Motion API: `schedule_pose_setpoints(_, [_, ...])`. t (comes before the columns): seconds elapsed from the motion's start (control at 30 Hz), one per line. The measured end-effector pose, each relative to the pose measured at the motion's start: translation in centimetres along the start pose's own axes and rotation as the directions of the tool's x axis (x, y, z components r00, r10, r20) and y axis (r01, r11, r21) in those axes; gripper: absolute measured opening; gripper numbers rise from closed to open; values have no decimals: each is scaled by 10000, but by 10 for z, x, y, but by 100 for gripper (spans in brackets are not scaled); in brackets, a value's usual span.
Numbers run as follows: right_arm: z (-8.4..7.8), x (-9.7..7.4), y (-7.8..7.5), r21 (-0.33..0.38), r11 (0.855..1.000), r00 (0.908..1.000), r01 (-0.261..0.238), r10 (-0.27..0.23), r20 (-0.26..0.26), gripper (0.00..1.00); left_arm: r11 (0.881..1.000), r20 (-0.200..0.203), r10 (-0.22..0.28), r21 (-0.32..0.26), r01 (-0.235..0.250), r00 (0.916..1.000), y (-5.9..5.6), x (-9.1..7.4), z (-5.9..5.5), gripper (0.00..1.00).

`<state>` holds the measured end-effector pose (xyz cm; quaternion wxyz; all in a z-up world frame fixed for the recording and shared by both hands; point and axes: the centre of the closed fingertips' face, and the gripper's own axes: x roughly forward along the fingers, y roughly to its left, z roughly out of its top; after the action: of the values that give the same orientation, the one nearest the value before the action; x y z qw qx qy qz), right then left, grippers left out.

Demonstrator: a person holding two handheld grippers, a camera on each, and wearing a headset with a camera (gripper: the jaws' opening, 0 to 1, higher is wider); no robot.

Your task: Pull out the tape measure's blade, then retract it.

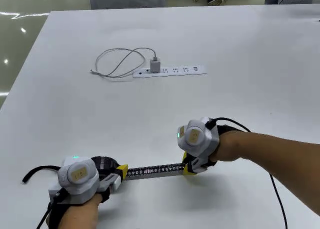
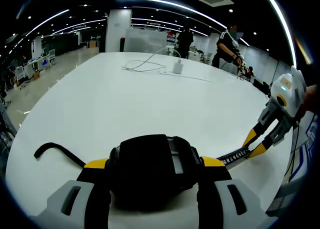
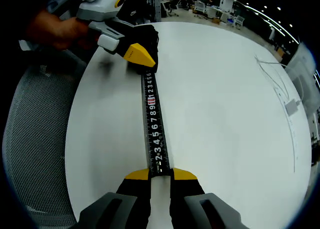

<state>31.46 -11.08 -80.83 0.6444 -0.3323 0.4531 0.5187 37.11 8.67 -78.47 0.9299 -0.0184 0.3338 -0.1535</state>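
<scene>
A black tape measure case (image 1: 104, 165) (image 2: 149, 168) lies near the table's front edge, with my left gripper (image 1: 116, 175) (image 2: 152, 164) shut on it. Its dark blade (image 1: 154, 170) (image 3: 152, 124) with white numbers runs out flat over the table to the right. My right gripper (image 1: 188, 168) (image 3: 161, 175) is shut on the blade's free end, the yellow fingertips (image 3: 184, 174) pinching it. In the left gripper view the right gripper (image 2: 256, 145) and the blade (image 2: 234, 158) appear at right. The case's black wrist strap (image 2: 55, 150) (image 1: 35, 171) trails to the left.
A white power strip (image 1: 172, 70) with a plugged charger (image 1: 155, 65) and coiled white cable (image 1: 117, 63) lies at the table's middle far side. A mesh chair (image 3: 35, 139) stands beside the table edge. People stand in the far background (image 2: 227, 46).
</scene>
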Motion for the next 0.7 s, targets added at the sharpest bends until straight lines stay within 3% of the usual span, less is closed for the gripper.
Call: schedule_pose_setpoints(0.7, [7,3,1,49,10000,9999,37,-38,121,10,10000,-49,-8,-12,8,10000,0,0,0,67])
